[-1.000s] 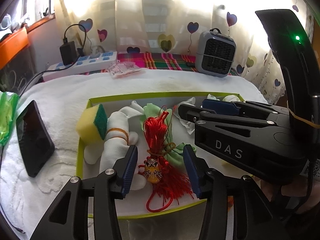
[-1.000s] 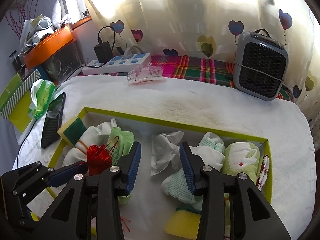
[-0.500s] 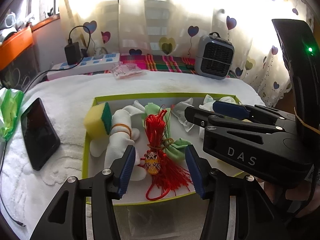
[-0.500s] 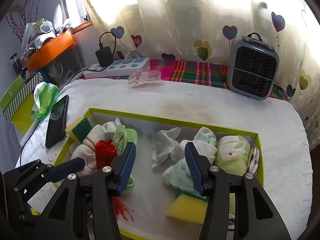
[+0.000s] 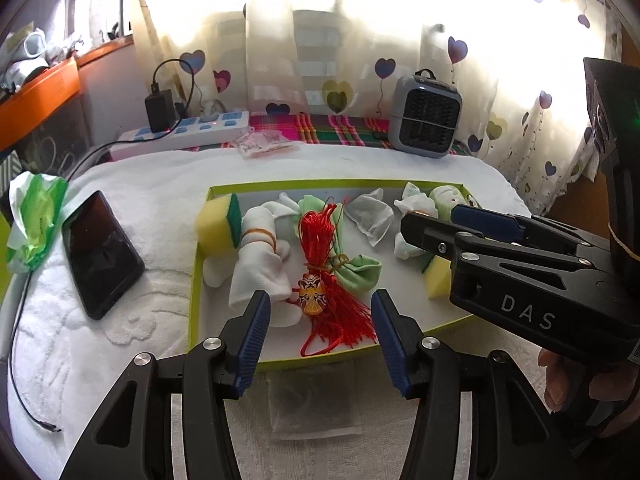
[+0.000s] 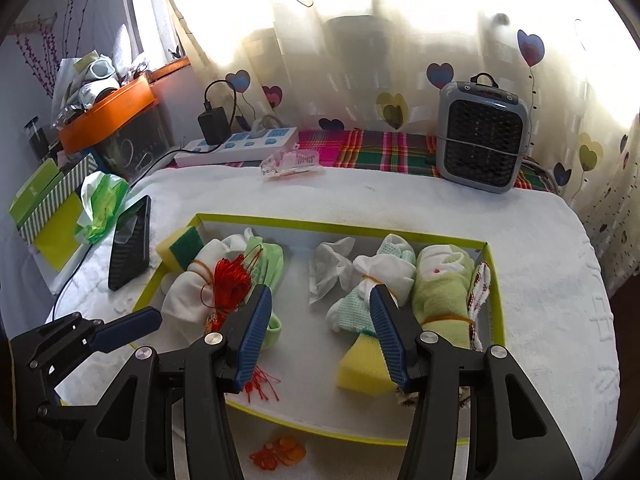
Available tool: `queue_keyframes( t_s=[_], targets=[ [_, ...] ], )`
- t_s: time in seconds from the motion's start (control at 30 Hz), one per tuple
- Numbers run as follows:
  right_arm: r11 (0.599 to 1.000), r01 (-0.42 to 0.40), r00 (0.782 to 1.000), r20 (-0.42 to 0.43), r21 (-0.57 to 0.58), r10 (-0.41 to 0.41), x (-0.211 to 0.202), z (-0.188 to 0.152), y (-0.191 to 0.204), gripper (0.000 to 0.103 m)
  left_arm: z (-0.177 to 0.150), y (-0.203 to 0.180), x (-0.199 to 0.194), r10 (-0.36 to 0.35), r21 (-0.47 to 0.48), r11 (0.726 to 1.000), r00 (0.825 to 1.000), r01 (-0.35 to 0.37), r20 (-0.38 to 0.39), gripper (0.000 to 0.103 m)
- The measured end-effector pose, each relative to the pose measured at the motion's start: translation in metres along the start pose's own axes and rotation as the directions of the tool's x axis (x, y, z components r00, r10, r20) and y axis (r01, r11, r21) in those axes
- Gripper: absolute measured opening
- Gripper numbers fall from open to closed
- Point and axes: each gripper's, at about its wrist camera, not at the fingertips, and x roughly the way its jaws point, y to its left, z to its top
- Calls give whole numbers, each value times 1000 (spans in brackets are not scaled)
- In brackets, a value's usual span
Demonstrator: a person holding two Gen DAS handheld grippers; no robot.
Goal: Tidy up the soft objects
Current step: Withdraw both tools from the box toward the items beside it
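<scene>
Evidently both tools have drawn back from the tray over the past second: each view now takes in more of the near rim and the towel-covered table (image 5: 120, 344), where a second ago the fingers sat low over the contents. The left hand-held gripper (image 5: 320, 336) hangs spread wide and empty before the red tassel ornament (image 5: 320, 280); the right hand-held gripper (image 6: 318, 332) is likewise wide and carries nothing. Judgement: a placement appears finished and the withdrawal suggests the sorting is near its end, or a further item is sought.

Count inside the green-rimmed tray (image 6: 360, 228):
- Yellow sponges: two, one at the far left corner (image 5: 218, 224), one near the right front (image 6: 366, 364).
- White banded cloth roll: one (image 5: 260, 256).
- Green cloth under the tassel: one (image 5: 358, 270).
- Loose white cloth, centre: one (image 6: 330, 268).
- White and mint banded bundle: one (image 6: 376, 280).
- Green banded towel roll: one (image 6: 442, 292).
- Brown-patterned cloth at the right wall: one (image 6: 478, 288).

Outside the tray, an orange trinket (image 6: 280, 450) lies on the table by the near rim, as does a flat translucent packet (image 5: 314, 404). One phone (image 5: 102, 252) lies left of the tray.
</scene>
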Motion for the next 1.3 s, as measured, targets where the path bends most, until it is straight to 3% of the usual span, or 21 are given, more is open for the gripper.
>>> queue_keyframes(
  t_s=[0.53, 0.93, 1.3],
  targets=[
    [999, 11, 999, 35, 40, -12, -31, -30, 3, 52, -19, 7, -28, 7, -10, 1000, 1000, -7, 30, 52],
    [996, 33, 999, 8, 82, -33, -41, -65, -8, 52, -38, 29, -33, 3, -56, 998, 1000, -2, 7, 52],
    [995, -22, 999, -40, 96, 26, -29, -82, -1, 52, -57, 39, -18, -59, -87, 995, 997, 54, -56, 52]
  ],
)
